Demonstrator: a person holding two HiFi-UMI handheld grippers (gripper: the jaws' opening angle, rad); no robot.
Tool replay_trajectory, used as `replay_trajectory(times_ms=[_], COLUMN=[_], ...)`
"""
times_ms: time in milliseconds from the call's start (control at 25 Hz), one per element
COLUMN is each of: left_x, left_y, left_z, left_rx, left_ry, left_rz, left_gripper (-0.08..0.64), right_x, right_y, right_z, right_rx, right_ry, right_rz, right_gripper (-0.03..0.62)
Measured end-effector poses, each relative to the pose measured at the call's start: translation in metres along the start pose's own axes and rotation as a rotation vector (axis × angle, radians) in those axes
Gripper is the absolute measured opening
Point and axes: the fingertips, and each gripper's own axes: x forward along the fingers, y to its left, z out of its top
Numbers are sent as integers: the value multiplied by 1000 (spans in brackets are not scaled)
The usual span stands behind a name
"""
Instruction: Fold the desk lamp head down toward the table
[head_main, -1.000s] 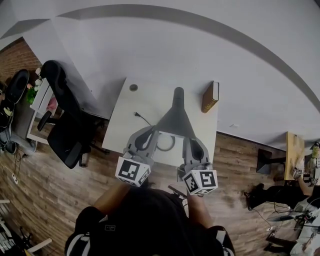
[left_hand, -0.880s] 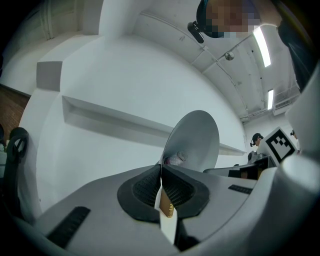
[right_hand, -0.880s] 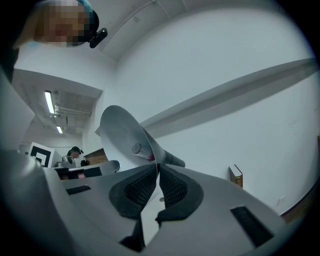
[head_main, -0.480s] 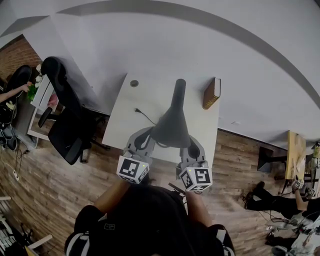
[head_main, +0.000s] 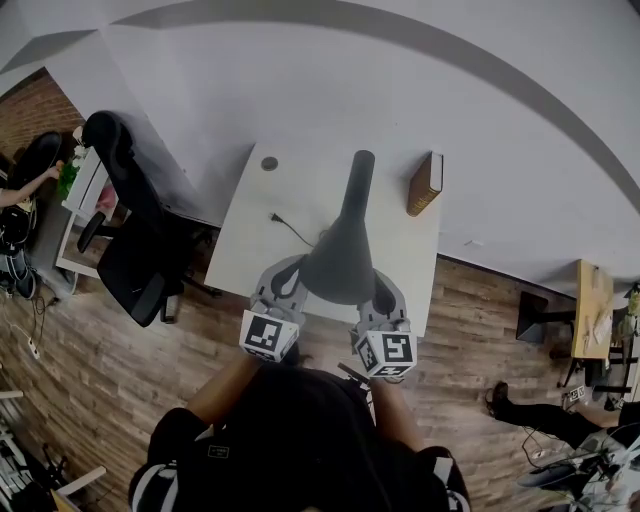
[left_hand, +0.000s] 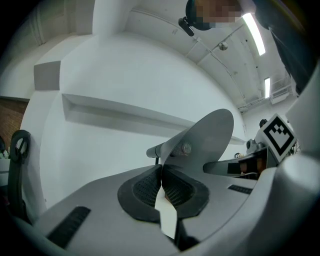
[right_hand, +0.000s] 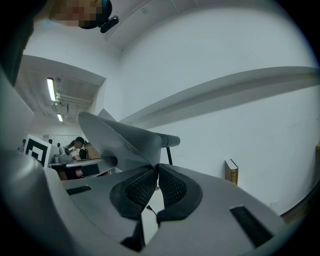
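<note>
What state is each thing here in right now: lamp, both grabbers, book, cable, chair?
lamp head, raised above the table, not folded down yet
left gripper, shut on the lamp head's rim
right gripper, shut on the lamp head's rim
book, closed, standing upright
power cord, plug end lying free
office chair, empty
</note>
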Motion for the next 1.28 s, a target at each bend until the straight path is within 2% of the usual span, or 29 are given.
replay_trajectory(times_ms=[520,840,1280], left_x=[9,13,20], left_y=[7,8,13], left_z=[-46,-51,-68], left_rx=[58,79,87], left_ry=[-27,-53,-21], left_rz=[5,3,16], left_gripper=[29,29,29], right_x=[14,18,27], right_y=[-13,-16,-21], right_z=[-40,-47,-56], right_rx=[-88,-123,-148], right_ry=[32,21,42], right_rz=[-50,-64,-70], right_gripper=[18,17,17])
